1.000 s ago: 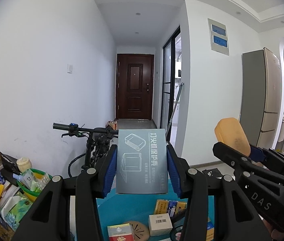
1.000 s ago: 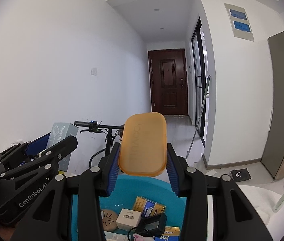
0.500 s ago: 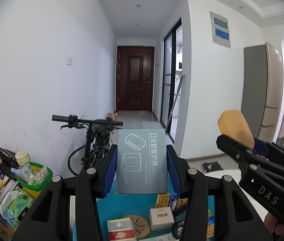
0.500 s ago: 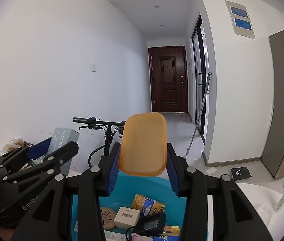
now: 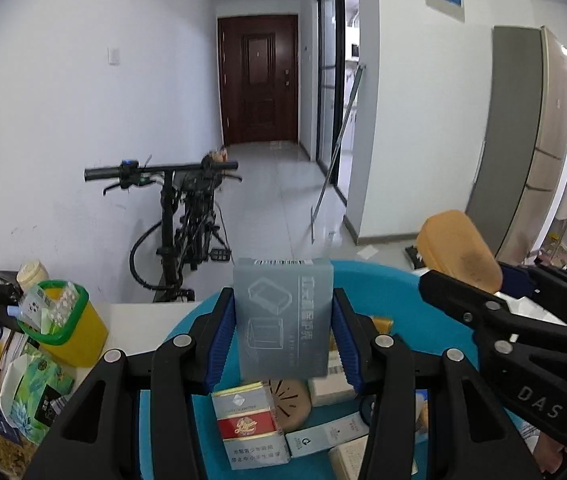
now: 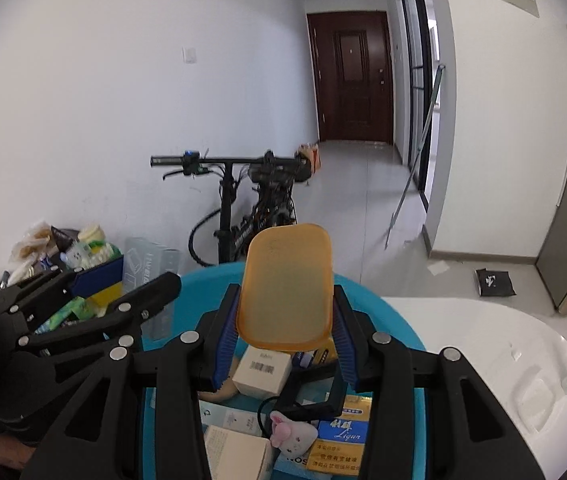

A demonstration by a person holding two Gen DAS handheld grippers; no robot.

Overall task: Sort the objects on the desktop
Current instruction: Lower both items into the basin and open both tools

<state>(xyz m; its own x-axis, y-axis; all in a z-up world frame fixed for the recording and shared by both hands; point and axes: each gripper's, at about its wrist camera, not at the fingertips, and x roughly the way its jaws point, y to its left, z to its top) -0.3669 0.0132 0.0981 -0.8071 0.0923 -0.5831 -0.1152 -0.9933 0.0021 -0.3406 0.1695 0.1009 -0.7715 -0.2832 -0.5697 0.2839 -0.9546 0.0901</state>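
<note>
My left gripper (image 5: 283, 332) is shut on a flat grey-blue box (image 5: 282, 320) with line drawings, held upright over a blue basin (image 5: 367, 280). My right gripper (image 6: 285, 320) is shut on an orange rounded case (image 6: 285, 288), also above the blue basin (image 6: 383, 312). The basin holds several small items: a red-and-white cigarette pack (image 5: 249, 424), a brown round disc (image 5: 289, 404), white boxes (image 6: 262, 372), a blue-and-gold pack (image 6: 341, 436), a small plush toy (image 6: 291, 434). The right gripper (image 5: 483, 296) with the orange case shows at the right of the left wrist view; the left gripper (image 6: 123, 284) shows at the left of the right wrist view.
A yellow cup with a green rim (image 5: 65, 320) and a heap of packets (image 5: 11, 380) stand left of the basin on a white table (image 6: 483, 340). A black bicycle (image 5: 187, 216) leans at the wall beyond. A fridge (image 5: 523, 140) stands at the right.
Both grippers have tipped downward and sunk toward the basin with their loads. More of the basin's contents and the table clutter have come into view.
</note>
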